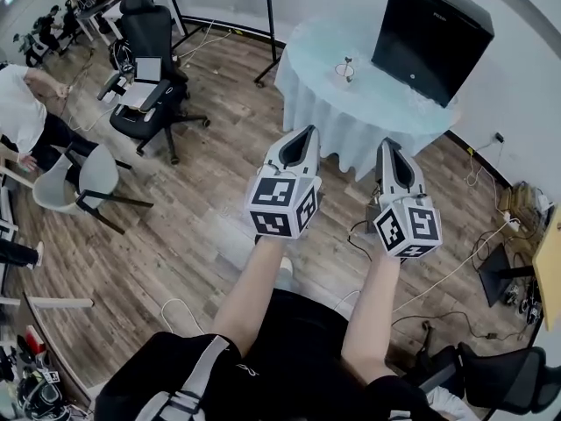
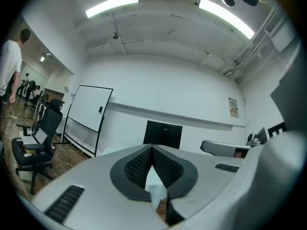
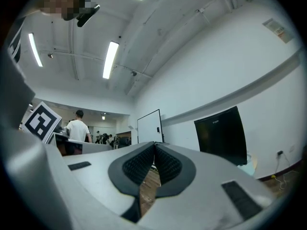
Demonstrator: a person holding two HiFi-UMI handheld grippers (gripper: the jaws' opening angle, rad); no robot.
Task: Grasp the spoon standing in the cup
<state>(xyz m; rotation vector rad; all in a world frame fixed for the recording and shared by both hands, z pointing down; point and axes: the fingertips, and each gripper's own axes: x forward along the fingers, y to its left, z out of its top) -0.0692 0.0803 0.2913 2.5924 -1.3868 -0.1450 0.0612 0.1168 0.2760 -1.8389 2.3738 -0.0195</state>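
Pale-blue cloth covers the round table at the far side of the wooden floor. On it stands the cup, small in the head view, with what seems to be the spoon rising upright from it, though it is too small to be sure. A black screen stands just beside the cup on the same table.

Both grippers are held out level over the floor, side by side and well short of the table. The left gripper has its dark ribbed pads pressed together at the tips, with nothing between them. The right gripper is likewise closed on nothing, its pads meeting at the front. Each carries its marker cube (the left one, the right one) near the person's wrists.

Off to the left a black office chair stands on the floor, and a person in a white shirt sits at the frame's edge. A whiteboard on a stand is against the far wall, left of the screen in the left gripper view.
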